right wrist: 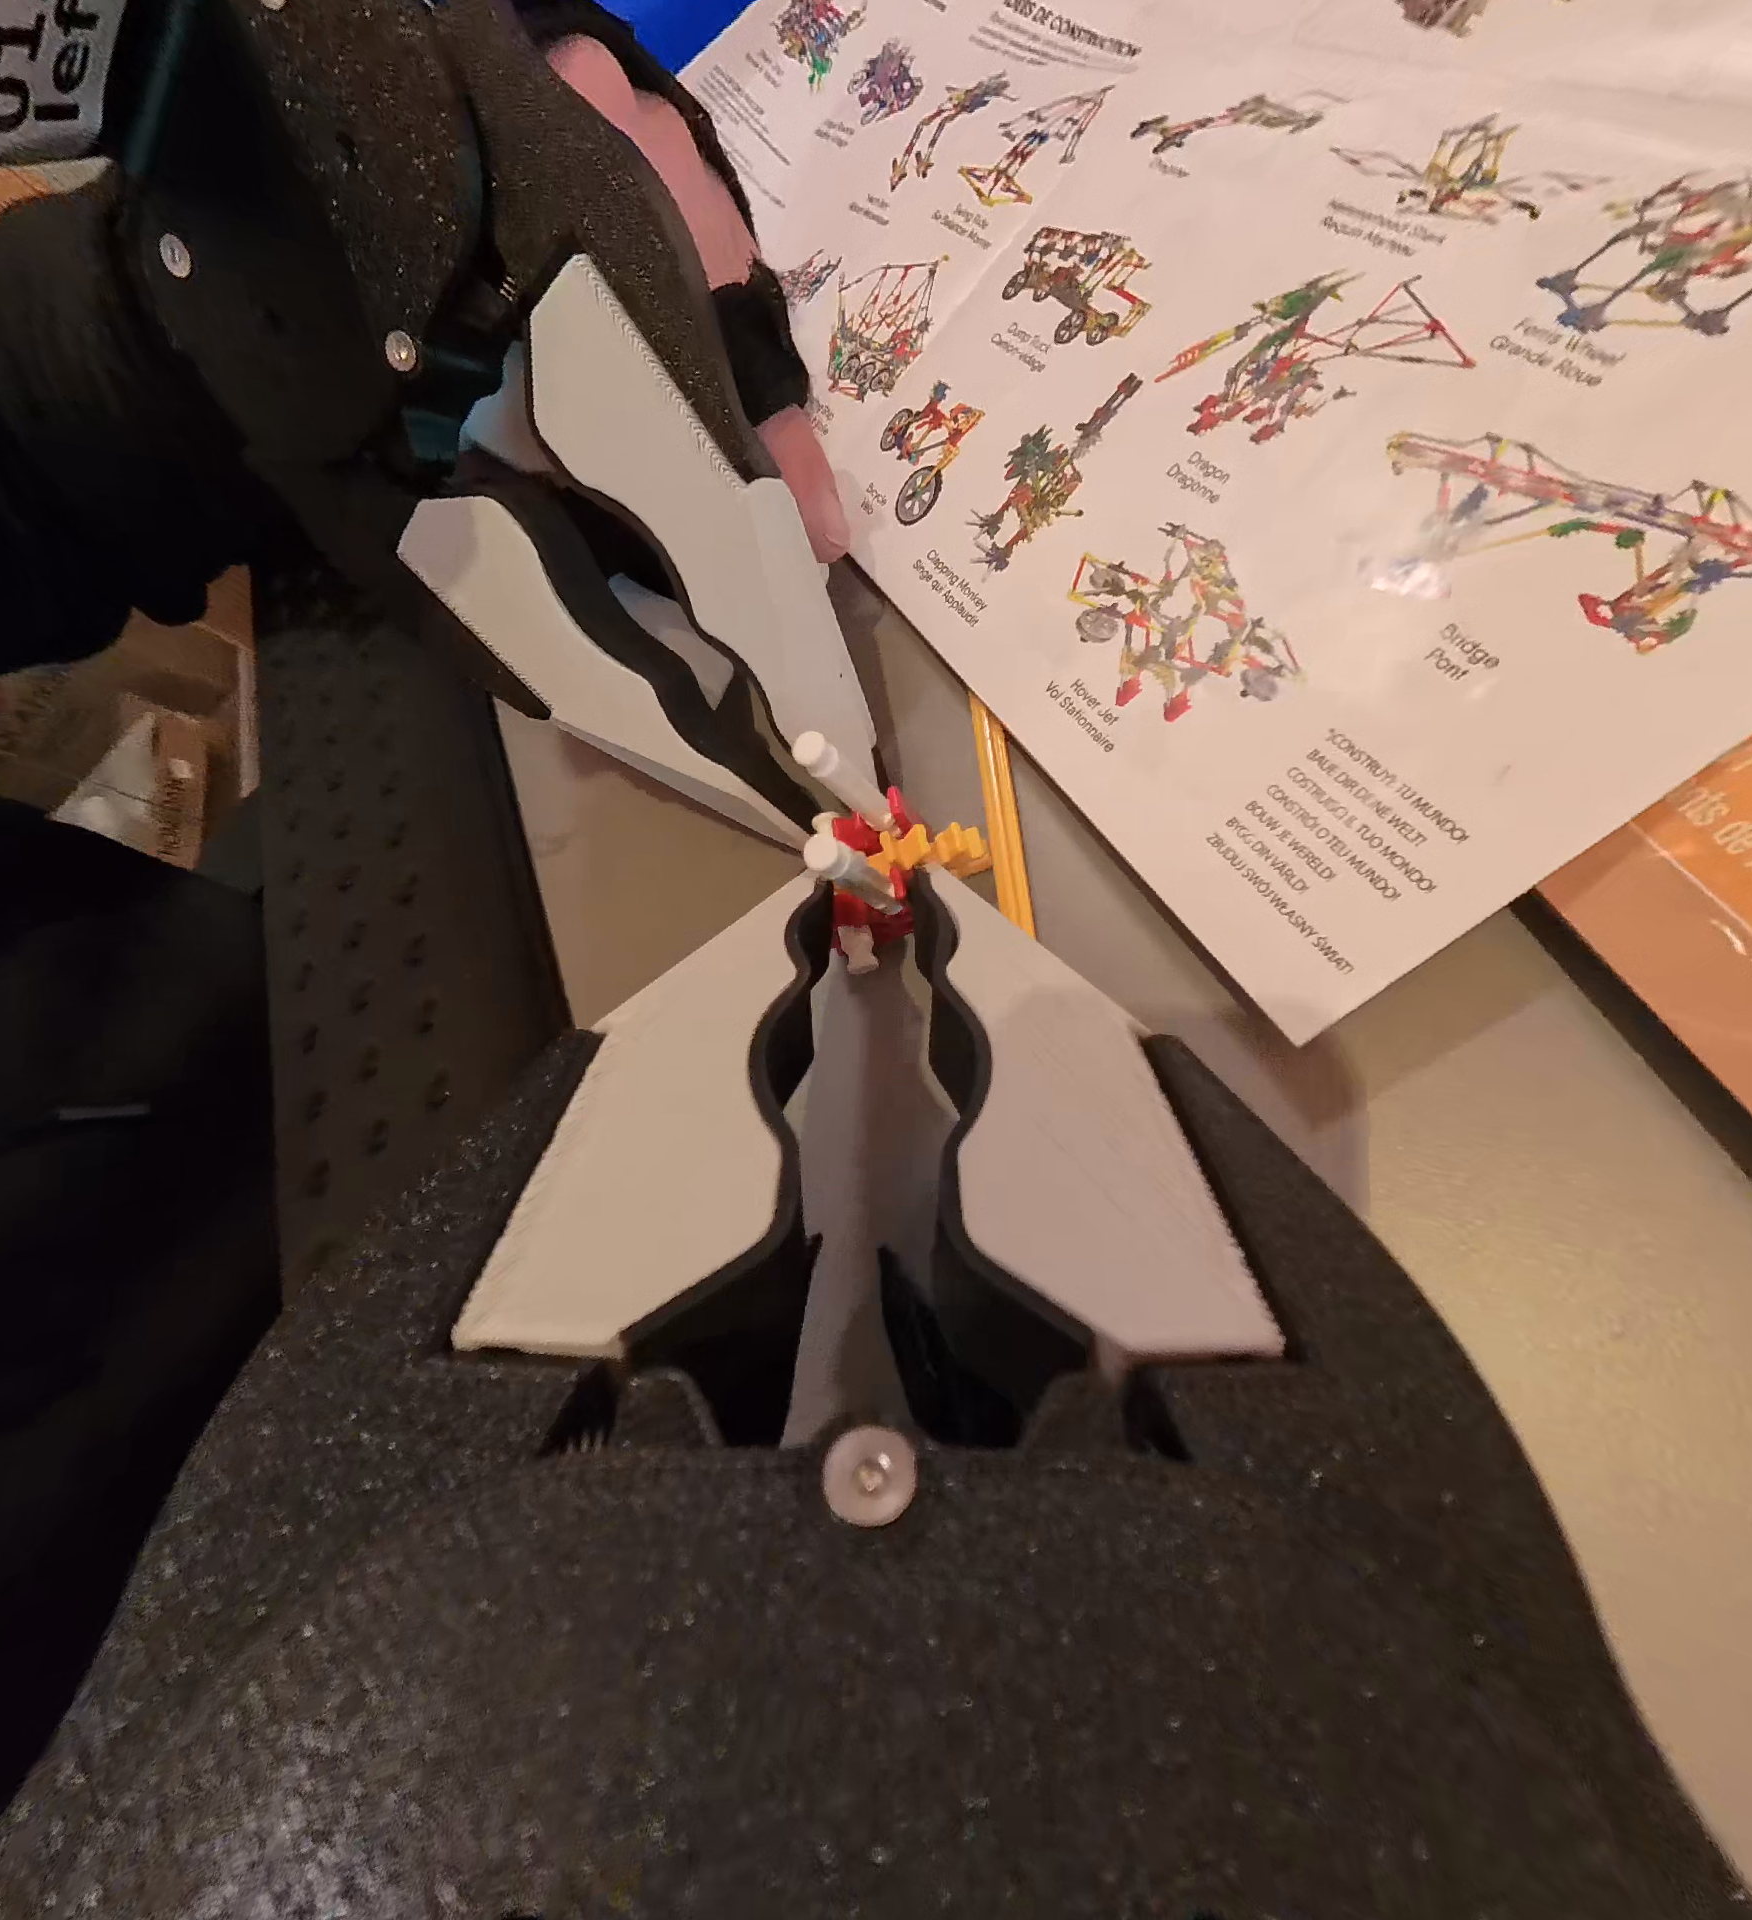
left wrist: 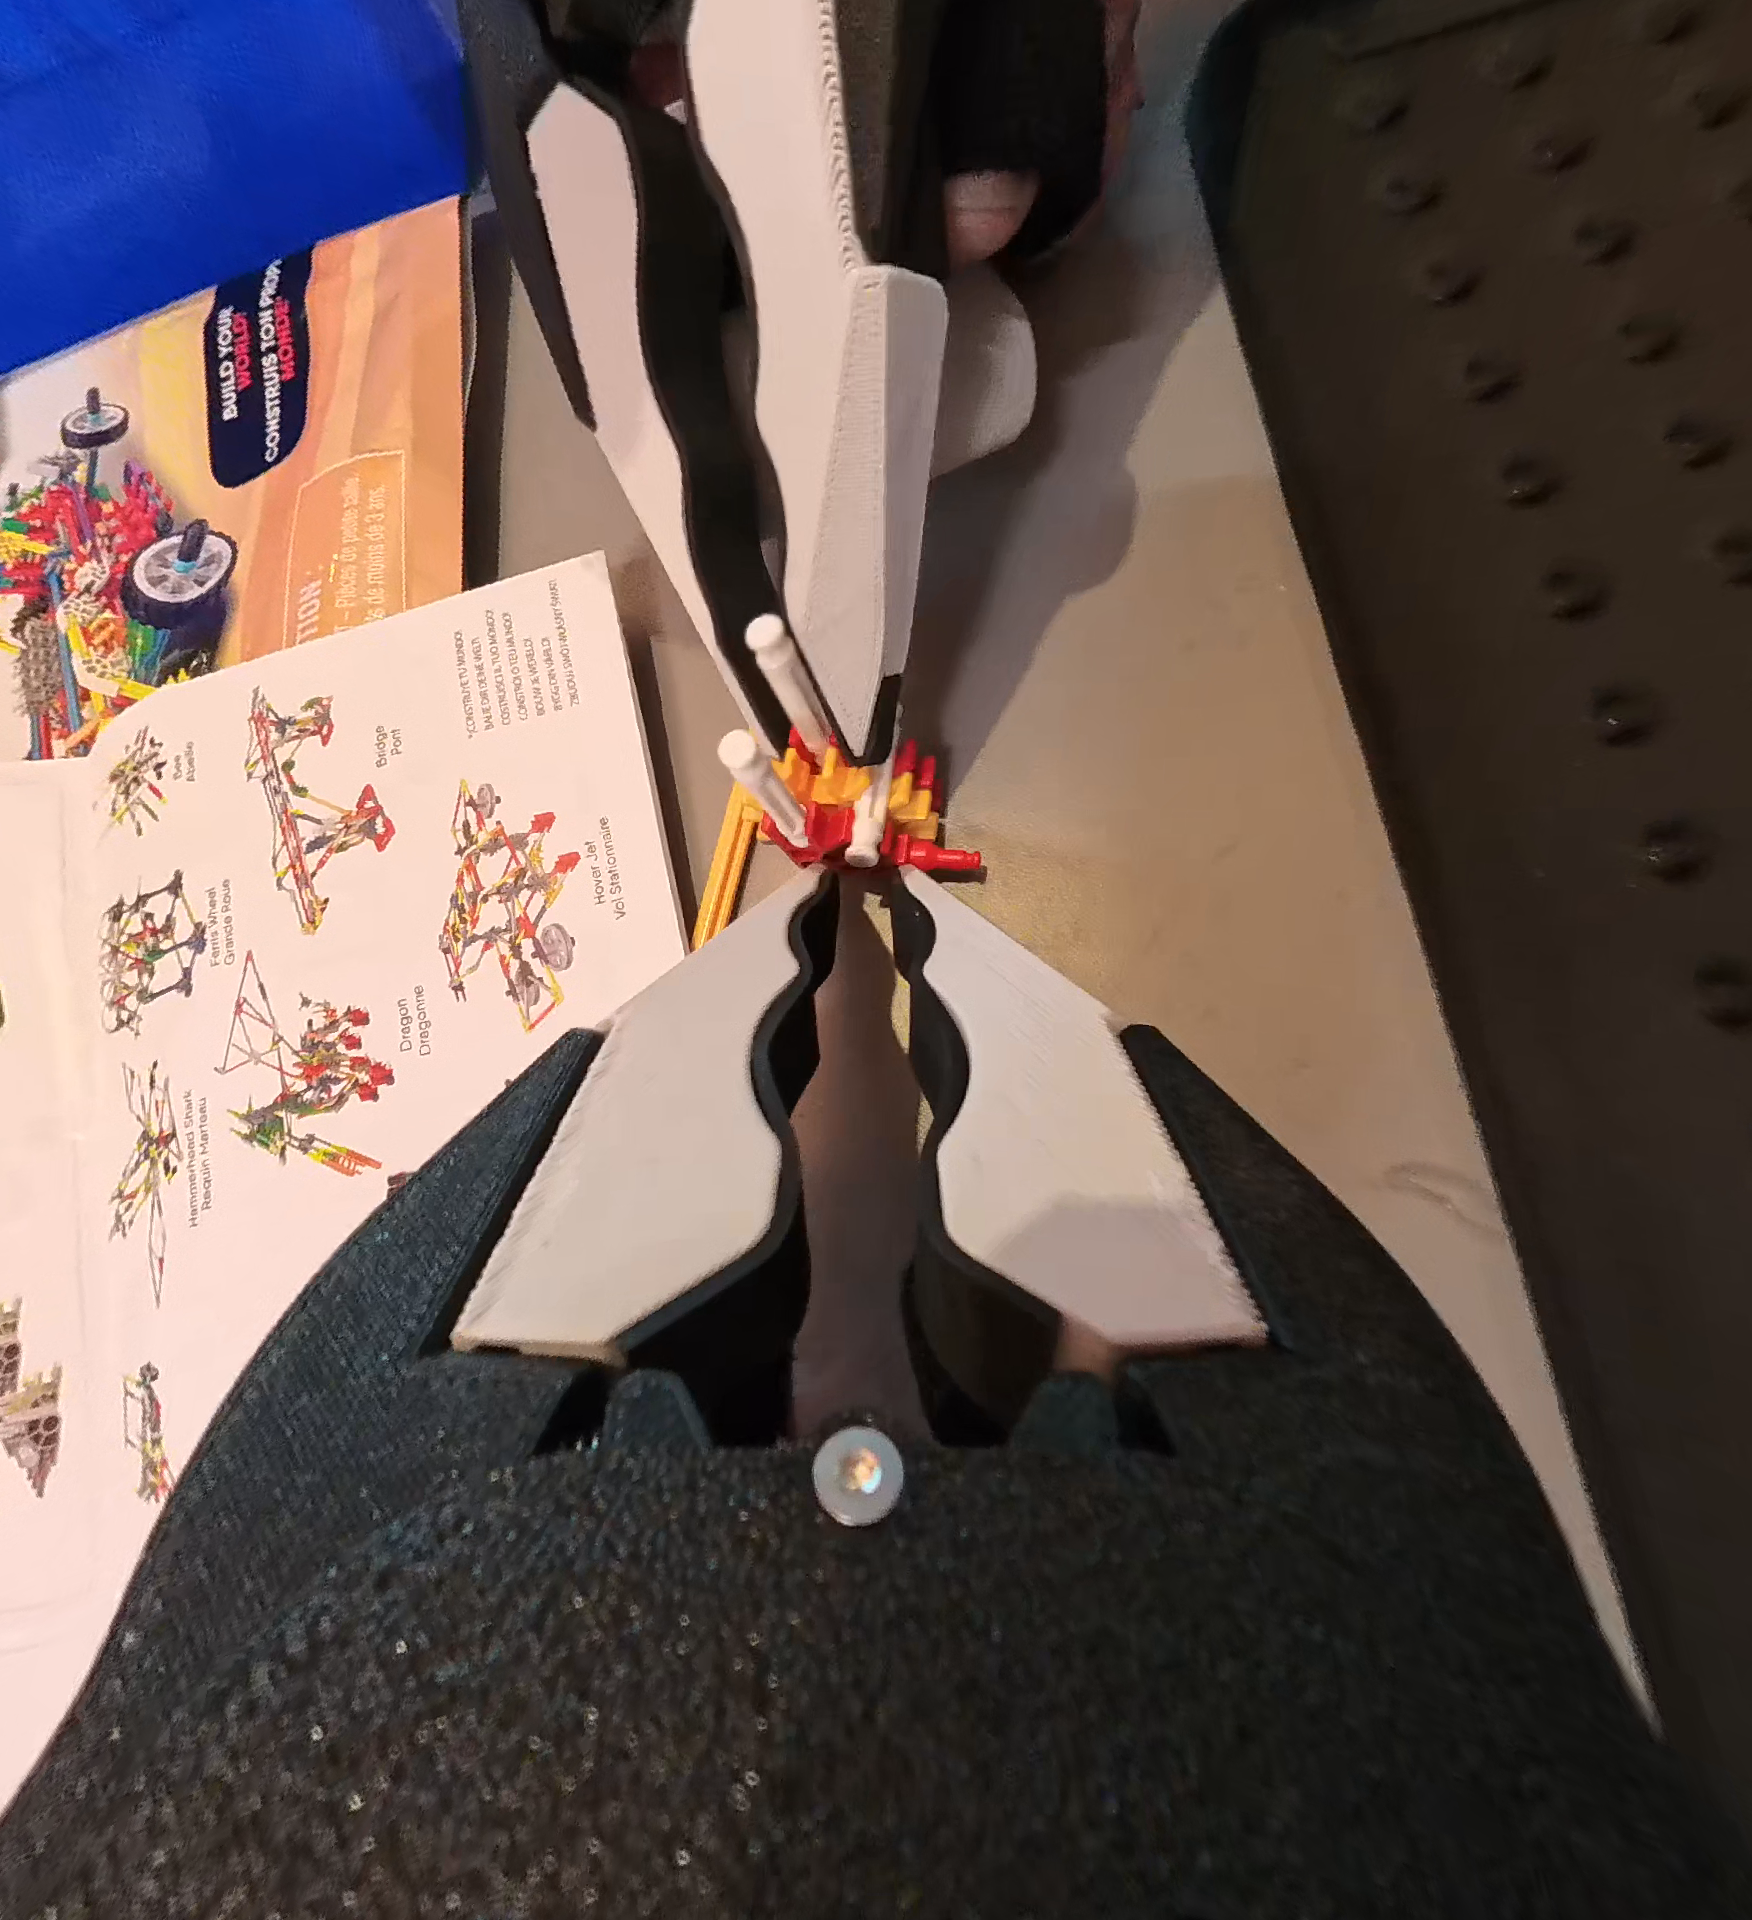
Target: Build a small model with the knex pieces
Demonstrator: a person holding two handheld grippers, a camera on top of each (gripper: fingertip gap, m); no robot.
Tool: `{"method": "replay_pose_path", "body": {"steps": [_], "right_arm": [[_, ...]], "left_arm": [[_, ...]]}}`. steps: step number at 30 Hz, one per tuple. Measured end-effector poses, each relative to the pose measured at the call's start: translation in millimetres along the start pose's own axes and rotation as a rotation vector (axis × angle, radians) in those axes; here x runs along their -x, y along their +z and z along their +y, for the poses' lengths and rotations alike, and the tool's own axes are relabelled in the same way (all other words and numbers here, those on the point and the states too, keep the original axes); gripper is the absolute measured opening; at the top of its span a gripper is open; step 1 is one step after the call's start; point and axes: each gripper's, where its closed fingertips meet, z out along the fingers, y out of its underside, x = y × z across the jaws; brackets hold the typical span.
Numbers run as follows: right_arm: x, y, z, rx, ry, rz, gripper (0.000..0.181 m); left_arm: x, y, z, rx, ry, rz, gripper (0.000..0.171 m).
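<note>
Both grippers meet on one small red and yellow toy cluster (left wrist: 851, 805). Left gripper (left wrist: 864, 875) pinches its near red connector; right gripper (right wrist: 867, 914) clamps the same cluster from the far side, above the beige table (left wrist: 1111, 727). Left of them lies a white instruction sheet (left wrist: 280, 935), overlapping an orange box (left wrist: 373, 416). White rods (left wrist: 784, 675) stick up from the cluster; a yellow rod (left wrist: 721, 883) runs beneath.

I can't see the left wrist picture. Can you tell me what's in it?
Two grippers meet at a small toy cluster of red and yellow connectors with white rods: the left gripper from below, the right gripper from above. A picture sheet of toy models lies left on the table.
</note>
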Motion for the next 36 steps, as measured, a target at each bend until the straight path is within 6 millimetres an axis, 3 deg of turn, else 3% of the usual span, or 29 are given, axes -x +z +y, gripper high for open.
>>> {"method": "replay_pose_path", "body": {"steps": [6, 11, 16, 19, 36], "right_arm": [[1, -1, 1, 0.018, -0.067, -0.010, 0.016], [4, -3, 8, 0.042, -0.184, 0.050, 0.035], [3, -15, 4, 0.007, -0.326, 0.122, 0.033], [-4, -11, 11, 0.069, -0.382, 0.171, 0.026], [-6, 0, 8, 0.062, -0.416, 0.163, 0.021]], "left_arm": [[-3, 1, -1, 0.001, 0.020, 0.004, 0.004], [-5, 6, 0, 0.017, 0.024, 0.008, 0.005], [-4, 6, 0, 0.015, 0.024, 0.007, 0.006], [-3, 6, -1, 0.015, 0.034, 0.001, 0.007], [2, 7, -2, 0.039, 0.104, -0.045, 0.003]]}}
